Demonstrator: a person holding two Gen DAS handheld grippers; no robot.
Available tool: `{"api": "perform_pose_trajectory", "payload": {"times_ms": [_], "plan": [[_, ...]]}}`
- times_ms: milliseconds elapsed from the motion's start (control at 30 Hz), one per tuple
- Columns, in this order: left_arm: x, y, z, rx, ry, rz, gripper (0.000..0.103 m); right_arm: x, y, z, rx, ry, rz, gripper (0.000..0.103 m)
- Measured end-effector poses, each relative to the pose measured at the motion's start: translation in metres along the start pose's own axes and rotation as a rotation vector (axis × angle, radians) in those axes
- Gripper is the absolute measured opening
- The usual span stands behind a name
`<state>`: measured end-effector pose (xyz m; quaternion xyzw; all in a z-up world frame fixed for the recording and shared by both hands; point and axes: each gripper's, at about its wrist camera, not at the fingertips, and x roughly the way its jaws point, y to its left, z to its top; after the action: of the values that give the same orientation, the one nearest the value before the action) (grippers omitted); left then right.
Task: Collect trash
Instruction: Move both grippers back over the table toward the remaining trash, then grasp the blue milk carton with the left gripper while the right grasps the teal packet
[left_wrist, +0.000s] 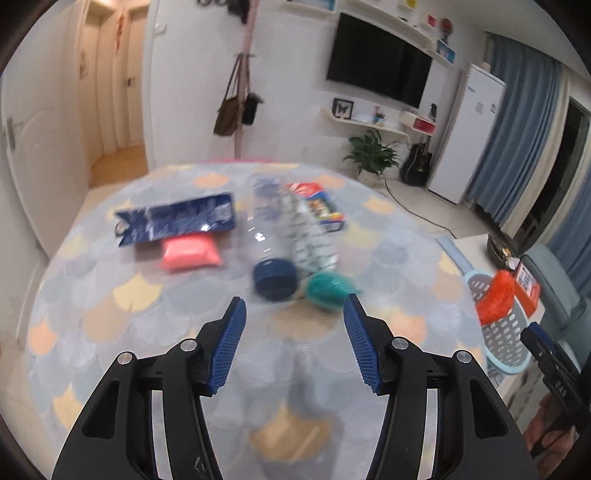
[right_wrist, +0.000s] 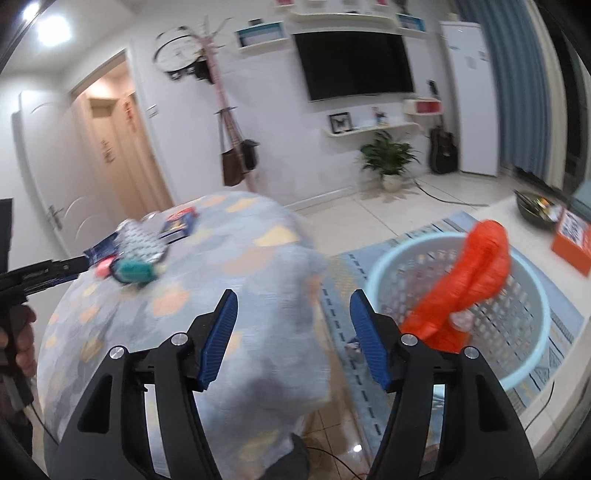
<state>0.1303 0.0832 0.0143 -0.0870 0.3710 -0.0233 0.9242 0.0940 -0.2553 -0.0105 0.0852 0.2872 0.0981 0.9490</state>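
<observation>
The left claw (left_wrist: 294, 310) is standing open with nothing between its blue pads, hanging over the near part of the bench (left_wrist: 110, 295), which is wearing a grey cloth patterned with yellow and orange scales. The right claw (right_wrist: 293, 308) is likewise gaping and holding nothing, pointing past the bench's right-hand edge toward the floor. The trash is lying in a loose cluster toward the far middle of the bench: a clear plastic bottle (left_wrist: 295, 229) on its side with its dark blue cap (left_wrist: 275, 277) facing the left claw, a crumpled teal wad (left_wrist: 327, 290) touching the bottle just beside the cap, a dark blue wrapper (left_wrist: 177, 219) to the left, a pink packet (left_wrist: 192, 253) lying against the wrapper's near edge, and a colourful small box (left_wrist: 321, 205) behind the bottle near the far edge. Motion is blurring these things, so finer detail cannot be made out. Off the bench's right side, a pale blue perforated basket (right_wrist: 524, 365) is sitting on a rug on the floor, with an orange plastic bag (right_wrist: 476, 273) draping over its rim and down inside. A hand (right_wrist: 18, 332) is gripping the left tool's handle at the left of the right wrist view.
</observation>
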Motion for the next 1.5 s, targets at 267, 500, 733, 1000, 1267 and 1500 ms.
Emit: {"api": "perform_pose_trajectory", "payload": {"times_ms": [267, 500, 733, 1000, 1267, 1500], "plan": [[0.027, 0.002, -0.006, 0.03, 0.048, -0.011, 0.054, 0.01, 0.024, -0.007, -0.028, 0.04, 0.038, 0.06], [0.044, -0.034, -0.003, 0.079, 0.064, -0.08, 0.054, 0.019, 0.02, -0.012, 0.003, 0.065, 0.038, 0.06], [0.063, -0.059, 0.005, 0.132, 0.044, -0.055, 0.054, 0.023, 0.015, -0.014, 0.027, 0.079, 0.041, 0.06], [0.094, -0.056, 0.002, 0.138, 0.125, -0.043, 0.005, 0.024, 0.012, -0.016, 0.033, 0.09, 0.034, 0.06], [0.064, -0.043, -0.007, 0.128, 0.077, -0.048, 0.0, 0.029, 0.011, -0.017, 0.059, 0.108, 0.041, 0.06], [0.014, -0.017, -0.028, 0.114, -0.008, -0.043, 0.0, 0.029, 0.025, -0.012, 0.036, 0.108, 0.054, 0.06]]}}
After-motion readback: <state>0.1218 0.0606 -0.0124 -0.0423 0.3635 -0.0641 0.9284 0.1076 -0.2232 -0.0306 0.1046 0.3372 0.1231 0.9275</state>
